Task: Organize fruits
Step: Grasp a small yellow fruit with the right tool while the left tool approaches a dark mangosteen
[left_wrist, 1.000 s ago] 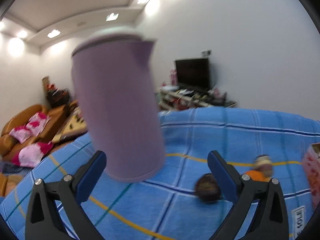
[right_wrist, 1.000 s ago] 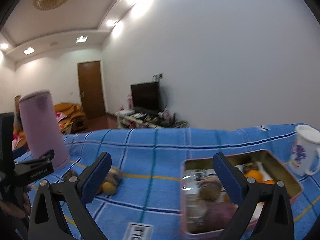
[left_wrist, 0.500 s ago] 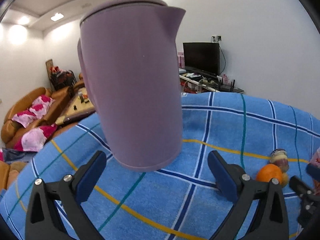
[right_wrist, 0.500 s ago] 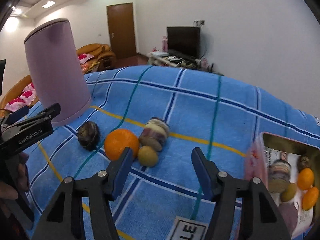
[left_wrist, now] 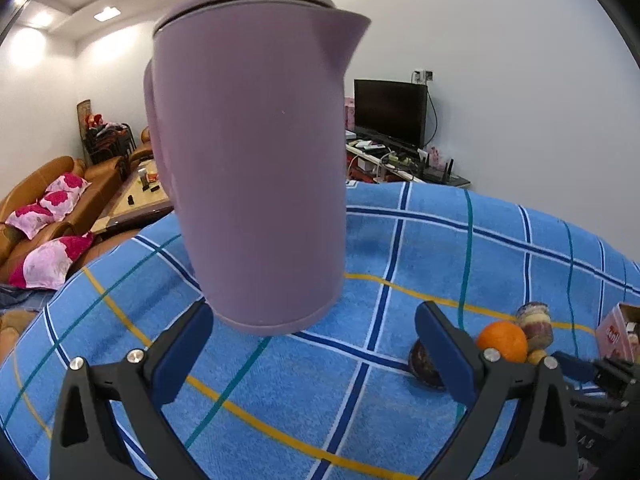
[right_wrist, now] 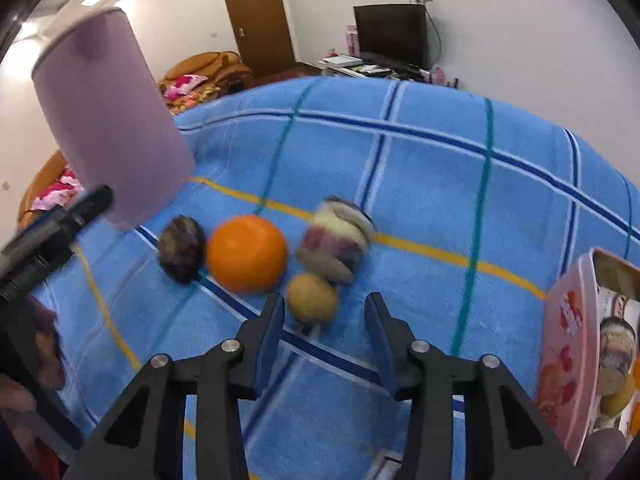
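Note:
On the blue checked cloth lie a dark purple fruit (right_wrist: 180,248), an orange (right_wrist: 247,254), a striped purple-and-cream piece (right_wrist: 336,240) and a small yellow-brown fruit (right_wrist: 312,298). My right gripper (right_wrist: 326,316) points down at the small fruit. Its jaws are closing, and the fruit sits just ahead of the tips with neither pad touching it. The left wrist view shows the same cluster: the orange (left_wrist: 502,340), the dark fruit (left_wrist: 424,364) and the striped piece (left_wrist: 534,320). My left gripper (left_wrist: 312,348) is open and holds nothing, just in front of a purple kettle (left_wrist: 248,168).
The purple kettle (right_wrist: 108,120) stands to the left of the fruits. A pink tin (right_wrist: 568,340) holding several fruits stands open at the right edge. The left gripper (right_wrist: 52,232) and a hand reach in from the left. Sofas, a TV and a door lie beyond the table.
My right gripper has swung down and left from the tin to the loose fruits, and its jaws have narrowed a lot. The left gripper has turned slightly, so the kettle fills more of its view.

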The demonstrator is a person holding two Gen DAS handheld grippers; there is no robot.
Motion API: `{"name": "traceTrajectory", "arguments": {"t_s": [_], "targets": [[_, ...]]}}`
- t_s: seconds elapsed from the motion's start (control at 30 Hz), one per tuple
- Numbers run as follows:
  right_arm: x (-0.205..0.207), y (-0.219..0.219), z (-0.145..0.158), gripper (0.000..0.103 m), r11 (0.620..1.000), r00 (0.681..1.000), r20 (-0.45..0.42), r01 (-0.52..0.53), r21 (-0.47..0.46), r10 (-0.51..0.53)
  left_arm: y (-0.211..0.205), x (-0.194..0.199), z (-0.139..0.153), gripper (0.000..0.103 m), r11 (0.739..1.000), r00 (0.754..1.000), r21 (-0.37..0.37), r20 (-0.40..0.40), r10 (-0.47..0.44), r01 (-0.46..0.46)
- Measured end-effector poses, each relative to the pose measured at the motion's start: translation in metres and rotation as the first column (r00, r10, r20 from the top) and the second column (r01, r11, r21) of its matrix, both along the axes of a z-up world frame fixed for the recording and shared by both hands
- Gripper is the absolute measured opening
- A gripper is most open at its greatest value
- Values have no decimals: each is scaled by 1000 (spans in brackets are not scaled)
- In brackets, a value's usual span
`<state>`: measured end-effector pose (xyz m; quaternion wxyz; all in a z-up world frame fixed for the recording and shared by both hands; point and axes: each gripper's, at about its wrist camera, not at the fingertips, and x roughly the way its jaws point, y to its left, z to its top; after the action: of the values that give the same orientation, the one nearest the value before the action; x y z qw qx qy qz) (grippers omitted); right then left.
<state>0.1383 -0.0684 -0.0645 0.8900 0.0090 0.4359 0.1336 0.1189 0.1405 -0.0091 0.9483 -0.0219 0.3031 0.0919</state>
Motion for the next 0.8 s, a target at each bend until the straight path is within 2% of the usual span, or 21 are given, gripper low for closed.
{"name": "traceTrajectory", "arguments": {"t_s": [0.17,0.27,0.37,0.4,0.5,0.63,0.73,0.8], "targets": [[9,7,3,44,1000,1000,-7,-2,4,2,-11,-2,0,103,999,999,34,10,-41,41],[12,18,0,43,998,1000,-3,-18,-52,18,-16,-2,-1,103,996,997,48,11,-73,72],[4,19,1,28,996,999,9,-36,-85,37,-17,-2,1,103,995,996,44,23,-86,85],[0,16,1,28,997,999,14,-33,-75,34,-18,-3,1,103,995,995,40,28,-95,93],[-16,5,11,28,999,996,84,3,-37,0,-23,-5,3,103,990,989,46,57,-135,133],[-44,-15,26,28,998,977,204,51,44,-59,-38,-9,3,103,976,976,90,78,-204,197],[-63,-23,34,28,996,961,265,71,59,-84,-44,-8,0,103,962,969,135,46,-244,236],[-68,-24,35,28,996,959,273,60,64,-75,-37,-4,-2,103,968,975,126,25,-222,217]]}}
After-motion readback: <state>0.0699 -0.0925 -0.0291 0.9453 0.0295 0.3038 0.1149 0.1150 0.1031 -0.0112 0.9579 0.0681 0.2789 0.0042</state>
